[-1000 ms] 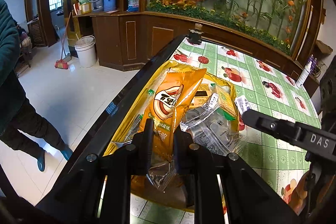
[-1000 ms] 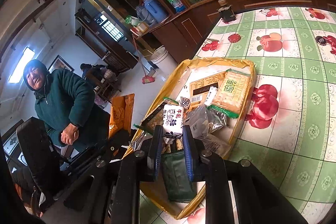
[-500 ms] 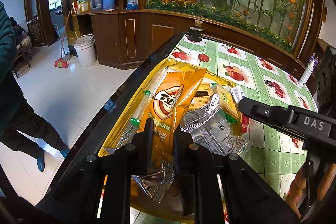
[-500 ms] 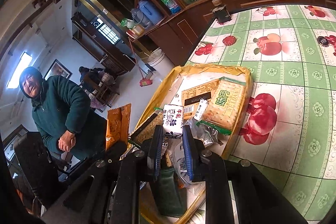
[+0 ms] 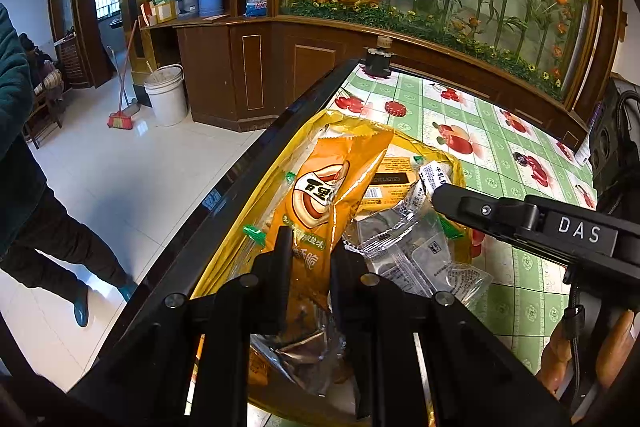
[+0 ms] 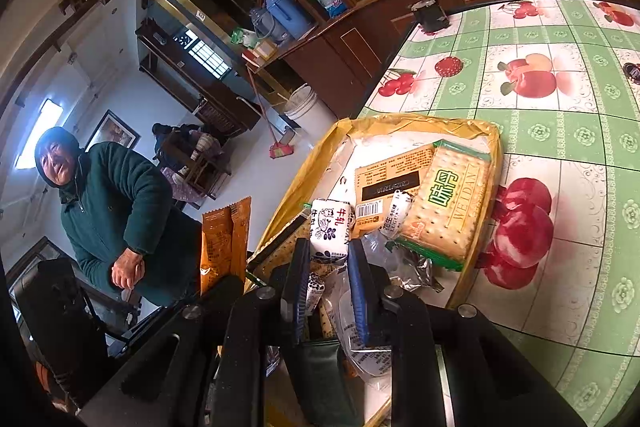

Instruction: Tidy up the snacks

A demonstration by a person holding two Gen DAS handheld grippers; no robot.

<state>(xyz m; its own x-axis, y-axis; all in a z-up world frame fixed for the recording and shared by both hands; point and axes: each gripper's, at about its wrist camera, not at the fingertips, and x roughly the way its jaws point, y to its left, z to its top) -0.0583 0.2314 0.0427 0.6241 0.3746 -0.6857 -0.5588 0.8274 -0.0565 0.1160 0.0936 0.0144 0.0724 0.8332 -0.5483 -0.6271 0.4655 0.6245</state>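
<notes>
My left gripper [image 5: 309,241] is shut on an orange snack packet [image 5: 332,187] and holds it above the yellow tray [image 5: 236,239]. The packet also shows in the right wrist view [image 6: 224,243]. My right gripper [image 6: 329,247] is shut on a small white candy packet [image 6: 330,233] over the same tray [image 6: 494,163]. In the tray lie a cracker pack [image 6: 448,211], a tan box [image 6: 390,187], a small white roll [image 6: 396,213] and clear wrappers [image 5: 420,251]. The right gripper's finger [image 5: 480,213] reaches in from the right in the left wrist view.
The tray sits by the left edge of a table with a green fruit-print cloth [image 6: 560,107]. A small dark jar [image 5: 378,59] stands at the far corner. A person in a green coat [image 6: 108,211] stands left of the table. A wooden cabinet [image 5: 240,75] lies beyond.
Both grippers have risen a little with their packets still held. The right gripper's arm has come further into the left wrist view.
</notes>
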